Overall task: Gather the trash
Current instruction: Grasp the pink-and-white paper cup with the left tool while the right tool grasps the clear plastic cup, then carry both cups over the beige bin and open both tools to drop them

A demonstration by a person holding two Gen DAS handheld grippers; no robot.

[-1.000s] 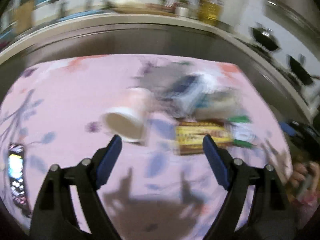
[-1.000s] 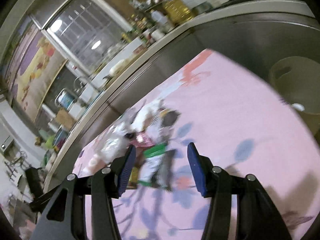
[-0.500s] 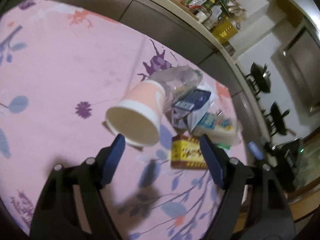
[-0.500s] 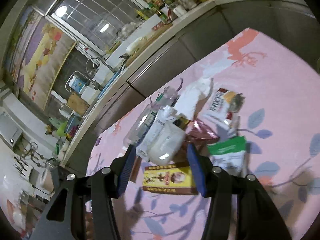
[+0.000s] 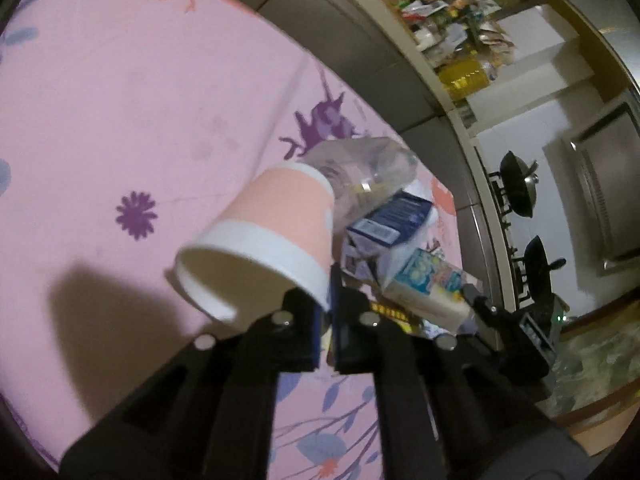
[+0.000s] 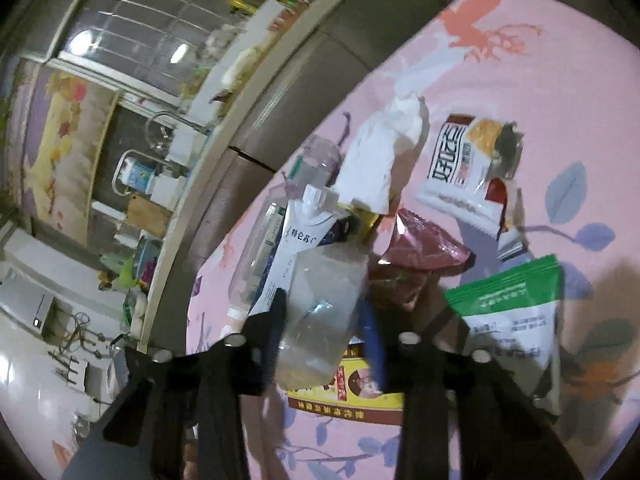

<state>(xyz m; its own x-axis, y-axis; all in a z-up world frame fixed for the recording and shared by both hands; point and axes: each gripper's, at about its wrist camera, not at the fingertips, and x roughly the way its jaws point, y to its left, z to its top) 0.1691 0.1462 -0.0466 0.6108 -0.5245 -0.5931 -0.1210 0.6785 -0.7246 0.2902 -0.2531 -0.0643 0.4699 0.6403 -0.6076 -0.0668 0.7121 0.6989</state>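
Observation:
My left gripper [image 5: 328, 316] is shut on the rim of a pink and white paper cup [image 5: 264, 248] that lies on its side on the pink flowered tablecloth [image 5: 120, 100]. Behind the cup lie a clear plastic bottle [image 5: 368, 172], a blue carton [image 5: 396, 220] and a white packet [image 5: 428, 284]. My right gripper [image 6: 324, 320] is shut on a clear plastic wrapper [image 6: 324, 304] above a yellow box [image 6: 348, 392]. Around it lie a white pouch [image 6: 300, 240], a clear bottle [image 6: 264, 244], a tissue [image 6: 384, 152], a maroon wrapper [image 6: 420, 256], a white snack bag [image 6: 468, 164] and a green and white bag [image 6: 512, 312].
The tablecloth's far edge meets a dark counter front [image 5: 352, 24]. Shelves with bottles [image 5: 460, 40] and a stove with pans [image 5: 520, 192] stand behind. A kitchen sink and window [image 6: 152, 120] show in the right wrist view.
Both grippers were open half a second ago. The left has moved in and shut on the cup's rim. The right has moved in and shut on the clear wrapper.

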